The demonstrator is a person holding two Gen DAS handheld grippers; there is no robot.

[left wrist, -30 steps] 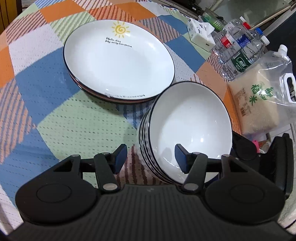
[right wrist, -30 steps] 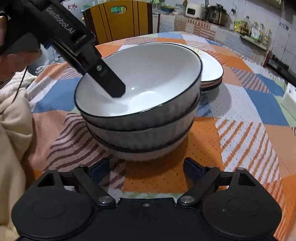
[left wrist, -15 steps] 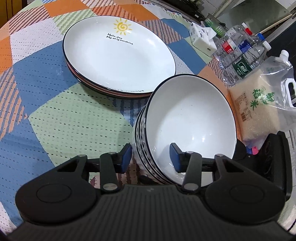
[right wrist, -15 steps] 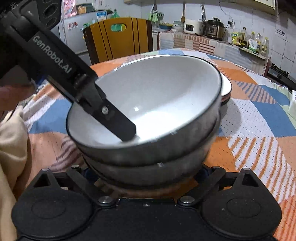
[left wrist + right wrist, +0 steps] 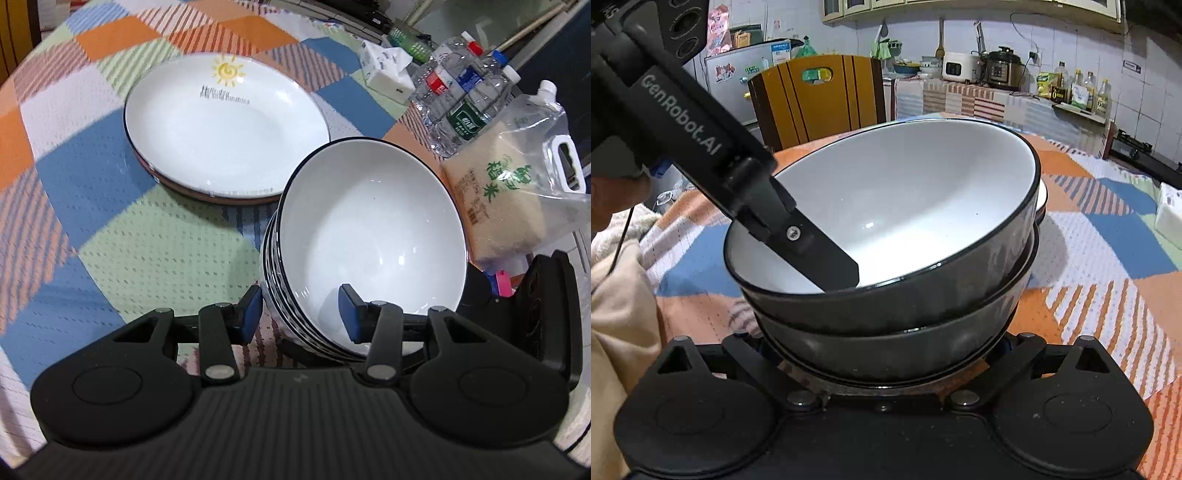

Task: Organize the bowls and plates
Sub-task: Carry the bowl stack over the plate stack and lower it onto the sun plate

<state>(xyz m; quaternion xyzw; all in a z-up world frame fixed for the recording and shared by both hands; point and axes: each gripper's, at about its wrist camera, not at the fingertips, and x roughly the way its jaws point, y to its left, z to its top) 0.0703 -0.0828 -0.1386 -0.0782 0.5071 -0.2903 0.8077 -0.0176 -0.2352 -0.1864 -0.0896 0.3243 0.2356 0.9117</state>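
Observation:
A stack of nested bowls (image 5: 369,240), white inside with dark patterned outsides, is tilted off the table. My left gripper (image 5: 299,310) is shut on the near rim of the stack, one finger inside the top bowl (image 5: 905,206), one outside. My right gripper (image 5: 882,350) straddles the bottom of the stack; its fingertips are hidden under the bowls. A stack of white plates (image 5: 225,125) with a yellow sun print lies on the table beyond the bowls; its edge shows behind the bowls in the right wrist view (image 5: 1042,201).
The round table wears a patchwork cloth (image 5: 110,229). Water bottles (image 5: 461,99), a tissue box (image 5: 386,72) and a bag of rice (image 5: 498,199) stand at its right edge. A wooden chair (image 5: 816,99) stands beyond the table. Beige cloth (image 5: 613,314) lies at left.
The right gripper has moved in under the bowl stack, and the stack has tilted and lifted. The left gripper has kept its hold on the rim.

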